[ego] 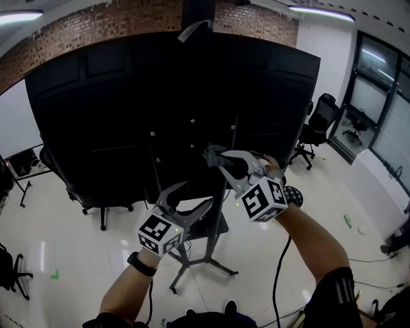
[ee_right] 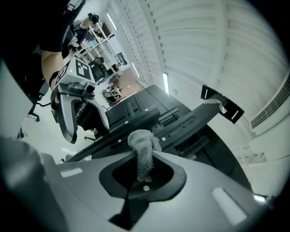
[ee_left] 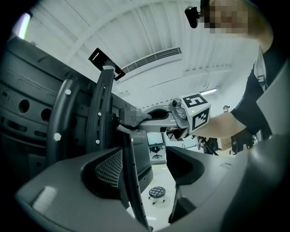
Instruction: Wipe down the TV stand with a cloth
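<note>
While the right claw (ego: 224,161) pinches a grey fuzzy cloth (ee_right: 143,149) pointing lengthwise past its tips, only the left gripper view shows a thin black stand pole (ee_left: 130,181) inside the wide-spread left claw (ee_left: 149,165).

Office interior: large black TV back (ego: 128,109) fills centre of head view, under red brick wall (ego: 115,19) and two ceiling light strips (ego: 320,13). Whiteboard (ego: 16,122) at left edge. Black office chair (ego: 317,125) stands at right near glass partition (ego: 381,83), second chair (ego: 355,122) behind glass. Another chair's base (ego: 102,214) shows below TV at left. Round patterned stool (ego: 293,195) on glossy white floor (ego: 64,237). Green tape marks (ego: 54,275) on floor. Slotted ceiling vent (ee_left: 152,59) overhead.
</note>
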`<control>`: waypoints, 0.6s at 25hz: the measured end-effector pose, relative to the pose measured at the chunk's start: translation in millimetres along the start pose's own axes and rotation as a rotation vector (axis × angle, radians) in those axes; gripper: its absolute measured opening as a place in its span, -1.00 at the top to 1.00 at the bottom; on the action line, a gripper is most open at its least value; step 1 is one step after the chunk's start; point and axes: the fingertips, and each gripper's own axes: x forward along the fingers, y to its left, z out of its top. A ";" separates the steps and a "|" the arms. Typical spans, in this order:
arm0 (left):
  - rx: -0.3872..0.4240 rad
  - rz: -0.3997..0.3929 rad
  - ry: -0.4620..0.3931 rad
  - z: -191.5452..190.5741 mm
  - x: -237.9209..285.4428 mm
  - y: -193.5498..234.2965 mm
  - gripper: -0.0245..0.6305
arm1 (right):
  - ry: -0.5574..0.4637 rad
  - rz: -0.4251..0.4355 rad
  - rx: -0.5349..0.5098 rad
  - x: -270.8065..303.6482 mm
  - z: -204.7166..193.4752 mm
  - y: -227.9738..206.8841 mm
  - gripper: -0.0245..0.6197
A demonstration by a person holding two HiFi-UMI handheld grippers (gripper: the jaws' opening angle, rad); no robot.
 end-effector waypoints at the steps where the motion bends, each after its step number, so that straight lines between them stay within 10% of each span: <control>1: 0.007 0.001 -0.011 8.8 7.4 -1.0 -0.07 | 0.004 0.008 -0.021 -1.7 -0.2 -12.1 0.80; 15: 0.109 0.055 -0.001 66.3 78.0 -10.8 -0.07 | 0.083 0.281 0.003 14.3 1.2 -130.6 0.80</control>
